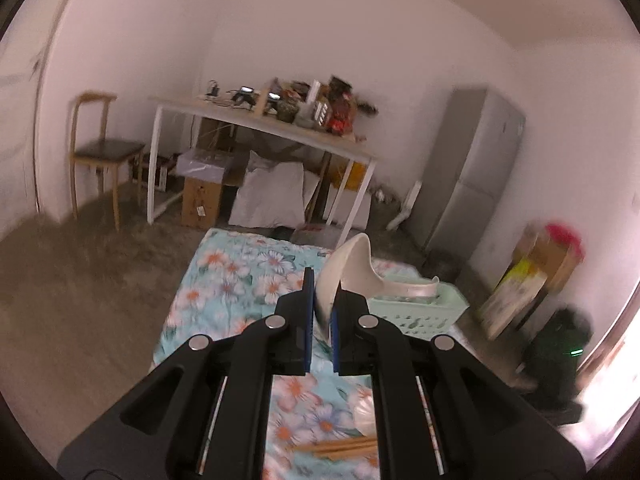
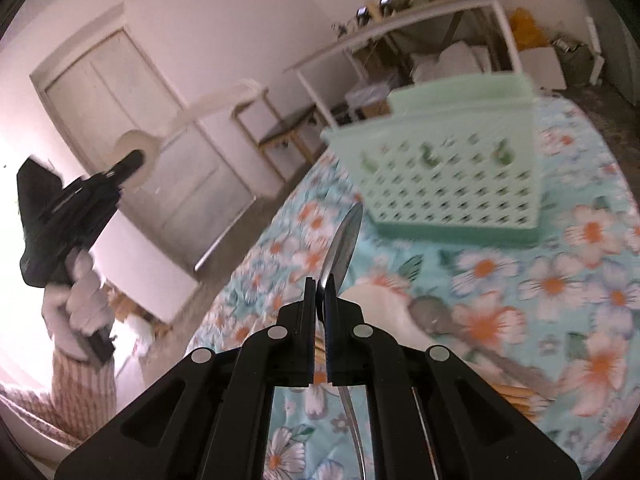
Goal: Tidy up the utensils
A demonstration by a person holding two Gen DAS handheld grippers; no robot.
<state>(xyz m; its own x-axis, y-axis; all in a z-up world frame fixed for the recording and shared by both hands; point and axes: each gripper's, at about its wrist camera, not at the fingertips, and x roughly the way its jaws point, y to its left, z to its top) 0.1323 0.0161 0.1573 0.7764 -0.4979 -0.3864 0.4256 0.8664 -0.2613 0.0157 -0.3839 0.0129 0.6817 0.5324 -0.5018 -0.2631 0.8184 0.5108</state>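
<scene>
My left gripper is shut on the rim of a cream bowl and holds it tilted above the floral cloth. Beyond it stands a mint green basket with another pale dish inside. My right gripper is shut on a metal spoon, bowl end pointing toward the mint basket. The left gripper with the bowl also shows at the left of the right wrist view. Wooden chopsticks and a white dish with a grey spoon lie on the cloth.
A white table loaded with clutter stands behind the cloth, with boxes and pillows beneath. A wooden chair is at the left and a grey fridge at the right. A white door shows in the right wrist view.
</scene>
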